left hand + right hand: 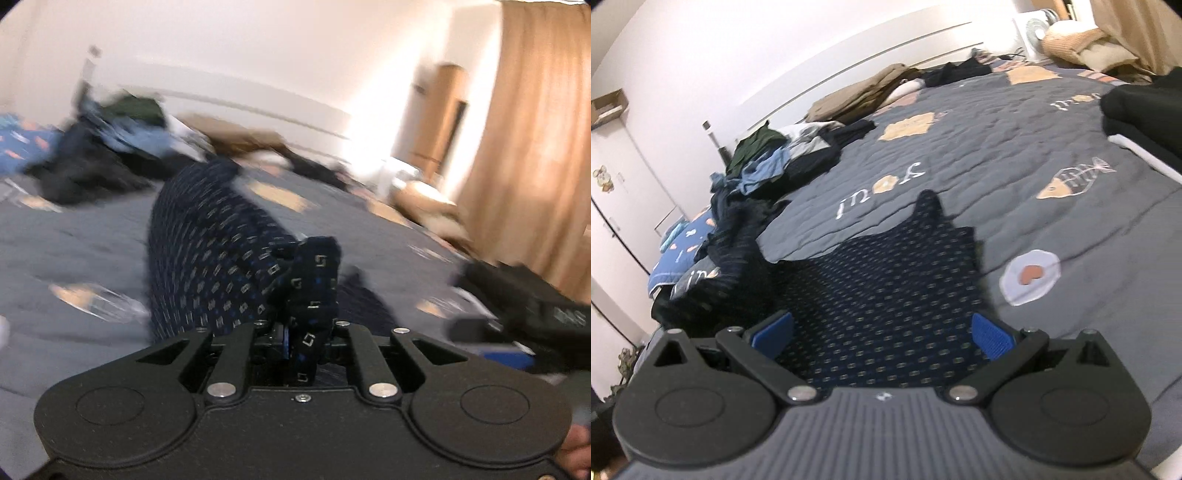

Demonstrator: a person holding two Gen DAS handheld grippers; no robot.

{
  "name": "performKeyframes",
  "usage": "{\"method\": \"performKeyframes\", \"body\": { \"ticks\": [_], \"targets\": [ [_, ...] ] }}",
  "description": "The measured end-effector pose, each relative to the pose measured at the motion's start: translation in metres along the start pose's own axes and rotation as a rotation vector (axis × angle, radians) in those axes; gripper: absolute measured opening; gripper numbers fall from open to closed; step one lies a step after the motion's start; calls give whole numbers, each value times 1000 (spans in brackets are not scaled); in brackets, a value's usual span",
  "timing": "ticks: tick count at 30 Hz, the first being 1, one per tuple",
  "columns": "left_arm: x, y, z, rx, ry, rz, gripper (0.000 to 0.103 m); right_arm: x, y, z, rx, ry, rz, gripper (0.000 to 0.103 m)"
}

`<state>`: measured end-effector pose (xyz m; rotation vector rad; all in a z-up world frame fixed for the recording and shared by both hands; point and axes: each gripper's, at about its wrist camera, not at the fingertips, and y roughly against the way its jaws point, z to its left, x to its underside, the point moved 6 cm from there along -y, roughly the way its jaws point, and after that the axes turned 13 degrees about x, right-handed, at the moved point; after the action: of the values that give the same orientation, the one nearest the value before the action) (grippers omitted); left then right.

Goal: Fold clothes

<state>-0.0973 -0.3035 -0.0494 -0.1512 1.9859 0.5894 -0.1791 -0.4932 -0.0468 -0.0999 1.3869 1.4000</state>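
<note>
Nearest the left wrist camera is the black body of the left gripper, its fingers drawn together and clamped on a bunched fold of a dark navy patterned garment. The pinched cloth stands up between the fingers toward 12 o'clock, then sweeps away to 10 o'clock as a lifted, blurred band down to the grey quilted bed cover. At 3 o'clock a second black gripper body shows – blurred – with a strip of blue beside it.

In the right wrist view the right gripper fills the lower edge, its blue-padded fingers wide apart and touching nothing. The same navy garment lies spread on the bed cover directly under and ahead of the gap, running toward 12 o'clock and ending in a pointed corner. Whether the pads brush the cloth below cannot be told.

Around it: a heap of unfolded clothes at 10 o'clock along the far edge of the bed, just beside the garment's left border; a tan piece further along at 12 o'clock near the white wall; a folded black stack at 2 o'clock on the bed's right edge. Between 12 and 3 o'clock the cover lies open, printed with a fish skeleton and a fried egg. Tan curtains hang at the left view's 2 o'clock.
</note>
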Motion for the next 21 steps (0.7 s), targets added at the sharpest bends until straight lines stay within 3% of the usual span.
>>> {"method": "performKeyframes", "body": {
  "ticks": [5, 8, 10, 15, 21],
  "targets": [
    [54, -41, -21, -17, -136, 192, 14, -8, 1, -25, 28, -47, -3, 103],
    [61, -40, -24, -23, -165, 176, 26, -9, -2, -33, 31, -63, 8, 103],
    [56, -36, -28, 0, -152, 173, 43, -8, -4, -34, 26, -57, 19, 103],
    [42, -19, -30, 32, -146, 153, 62, 0, -6, -18, -38, -12, 62, 103],
    [19, 29, -23, -7, -208, 89, 71, 11, -7, -6, -99, 5, 117, 103]
  ]
}}
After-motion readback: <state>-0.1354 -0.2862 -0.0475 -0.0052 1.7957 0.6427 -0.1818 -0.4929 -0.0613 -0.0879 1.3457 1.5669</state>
